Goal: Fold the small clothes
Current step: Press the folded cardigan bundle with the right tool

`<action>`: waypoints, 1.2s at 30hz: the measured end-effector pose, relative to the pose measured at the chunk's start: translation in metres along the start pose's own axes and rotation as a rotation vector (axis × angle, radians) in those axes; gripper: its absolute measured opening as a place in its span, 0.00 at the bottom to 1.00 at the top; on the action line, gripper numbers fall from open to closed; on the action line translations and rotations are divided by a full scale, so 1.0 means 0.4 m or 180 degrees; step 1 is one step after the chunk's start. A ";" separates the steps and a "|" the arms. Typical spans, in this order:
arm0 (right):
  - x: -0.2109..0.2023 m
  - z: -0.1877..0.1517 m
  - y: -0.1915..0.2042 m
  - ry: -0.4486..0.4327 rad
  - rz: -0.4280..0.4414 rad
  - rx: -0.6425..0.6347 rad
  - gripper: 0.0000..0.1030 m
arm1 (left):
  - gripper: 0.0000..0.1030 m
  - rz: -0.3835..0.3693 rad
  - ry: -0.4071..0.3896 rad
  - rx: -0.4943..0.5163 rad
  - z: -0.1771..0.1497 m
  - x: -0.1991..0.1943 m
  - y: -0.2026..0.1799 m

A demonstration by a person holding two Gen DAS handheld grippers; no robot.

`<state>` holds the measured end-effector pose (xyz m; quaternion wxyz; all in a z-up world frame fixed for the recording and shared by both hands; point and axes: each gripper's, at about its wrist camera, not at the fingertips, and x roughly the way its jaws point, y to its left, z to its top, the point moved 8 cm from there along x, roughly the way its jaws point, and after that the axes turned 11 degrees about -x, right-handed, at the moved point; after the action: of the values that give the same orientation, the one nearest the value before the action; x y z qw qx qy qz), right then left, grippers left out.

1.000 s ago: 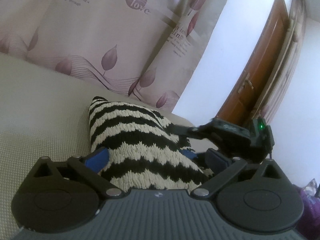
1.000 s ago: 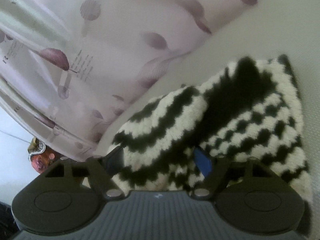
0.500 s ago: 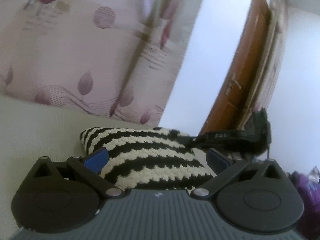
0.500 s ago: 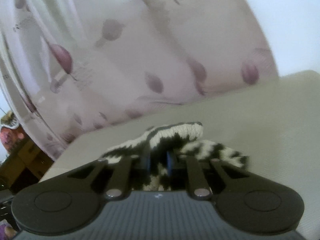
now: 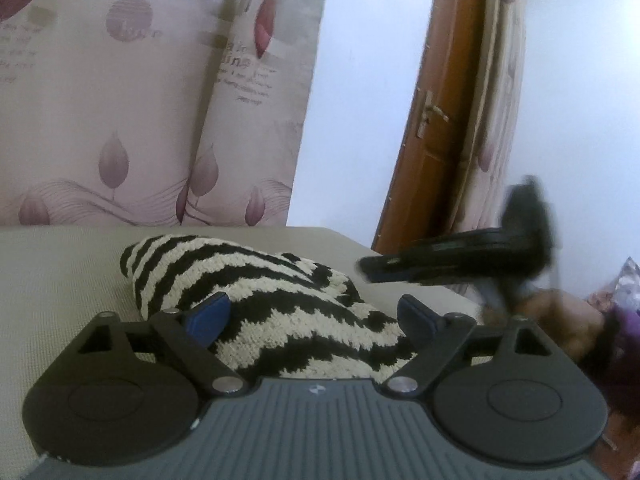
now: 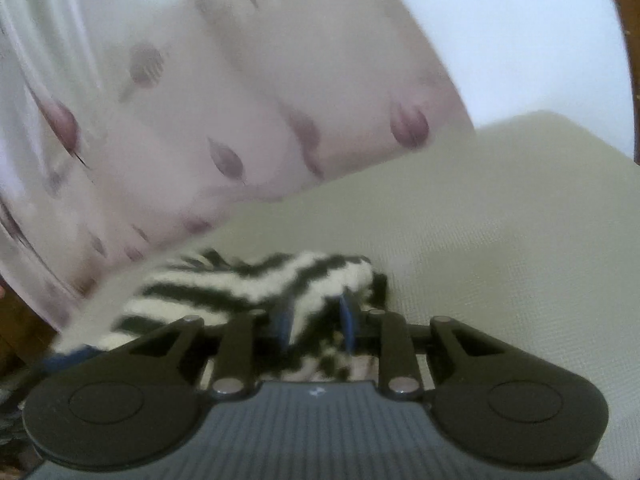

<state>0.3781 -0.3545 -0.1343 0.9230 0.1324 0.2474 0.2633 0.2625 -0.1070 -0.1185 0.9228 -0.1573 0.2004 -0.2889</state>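
Note:
A small black-and-cream zigzag knit garment [image 5: 256, 288] lies bunched on the beige cushion surface [image 5: 60, 280]. My left gripper [image 5: 314, 314] is open, its blue-padded fingers [image 5: 210, 314] spread on either side of the knit. In the right wrist view the same knit [image 6: 256, 280] lies just ahead; my right gripper [image 6: 316, 322] has its fingers [image 6: 347, 320] close together with a fold of the knit between them. The right gripper also shows, blurred, at the right of the left wrist view [image 5: 452, 264].
A pink curtain with leaf prints [image 5: 160, 100] hangs behind the cushion. A brown wooden door [image 5: 436, 120] and white wall [image 5: 360, 80] stand beyond the cushion's far edge. Purple cloth [image 5: 624, 320] lies at the far right.
My right gripper has closed from wide open to narrow around the knit and tilted up. My left gripper stayed open while its view tilted up. The knit now lies lower and flatter.

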 end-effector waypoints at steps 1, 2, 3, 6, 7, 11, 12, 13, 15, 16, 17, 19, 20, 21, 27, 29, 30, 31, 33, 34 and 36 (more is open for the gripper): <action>-0.032 -0.007 0.031 -0.0061 0.0116 -0.0053 0.24 | 0.86 0.0000 -0.0001 -0.0035 -0.004 -0.002 0.004; -0.048 -0.016 0.051 -0.0044 0.0161 -0.0107 0.24 | 0.86 0.0004 -0.0006 -0.0060 -0.006 -0.003 0.006; -0.054 -0.025 0.072 0.0033 0.0155 -0.0159 0.27 | 0.87 0.0010 -0.0009 -0.0074 -0.007 -0.002 0.006; -0.057 -0.084 0.108 0.0277 0.0112 -0.0349 0.27 | 0.91 0.0023 0.0016 -0.0083 -0.014 -0.004 0.005; -0.058 -0.111 0.120 0.0348 0.0019 -0.0556 0.27 | 0.91 0.0046 0.0070 -0.0081 -0.020 -0.002 0.007; -0.058 -0.195 0.095 0.0508 -0.0292 -0.0881 0.24 | 0.88 0.0101 0.0309 -0.0179 -0.063 0.010 0.024; -0.063 -0.200 0.091 0.0479 -0.0280 -0.0844 0.24 | 0.87 0.0151 0.0320 -0.0134 -0.072 0.010 0.026; -0.066 -0.195 0.093 0.0477 -0.0264 -0.0824 0.24 | 0.86 0.0191 0.0304 -0.0063 -0.077 0.007 0.024; -0.079 -0.176 0.107 0.0439 -0.0169 -0.0728 0.25 | 0.86 0.0190 0.0247 0.0004 -0.071 -0.009 0.018; -0.086 -0.160 0.103 0.0394 -0.0175 -0.0648 0.25 | 0.86 0.0178 0.0207 0.0002 -0.064 -0.020 0.014; -0.094 -0.140 0.102 0.0332 -0.0178 -0.0608 0.25 | 0.86 0.0163 0.0145 -0.0015 -0.054 -0.035 0.012; -0.123 -0.094 0.121 0.0079 -0.0153 -0.0629 0.25 | 0.88 0.0146 0.0008 -0.0052 -0.033 -0.065 0.010; -0.135 -0.068 0.140 -0.0073 -0.0065 -0.0635 0.25 | 0.88 0.0140 -0.0071 -0.0080 -0.021 -0.082 0.010; -0.138 -0.050 0.157 -0.0162 0.0046 -0.0609 0.26 | 0.88 0.0137 -0.0129 -0.0113 -0.011 -0.095 0.010; -0.011 0.015 0.256 -0.0201 0.0548 -0.0624 0.26 | 0.89 0.0377 -0.0570 -0.0306 0.073 -0.151 0.029; 0.035 0.013 0.286 -0.0128 0.0665 -0.0672 0.26 | 0.89 0.0496 -0.0667 -0.0331 0.094 -0.165 0.040; 0.056 0.004 0.302 -0.0083 0.0682 -0.0786 0.26 | 0.89 0.0528 -0.0683 -0.0336 0.101 -0.167 0.046; 0.086 -0.017 0.318 0.0041 0.0626 -0.0989 0.26 | 0.89 0.0550 -0.0678 -0.0344 0.106 -0.167 0.049; 0.157 -0.091 0.321 0.0489 0.0455 -0.1288 0.25 | 0.93 0.0614 -0.0646 -0.0384 0.109 -0.163 0.060; 0.171 -0.118 0.317 0.0450 0.0505 -0.1347 0.25 | 0.93 0.0614 -0.0617 -0.0420 0.109 -0.154 0.067; 0.164 -0.117 0.298 0.0416 0.0598 -0.1230 0.25 | 0.93 0.0592 -0.0554 -0.0494 0.108 -0.137 0.073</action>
<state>0.3519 -0.2144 -0.1544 0.8847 -0.0418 0.2381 0.3987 0.2548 -0.0439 -0.0776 0.9446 -0.2334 0.1550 -0.1711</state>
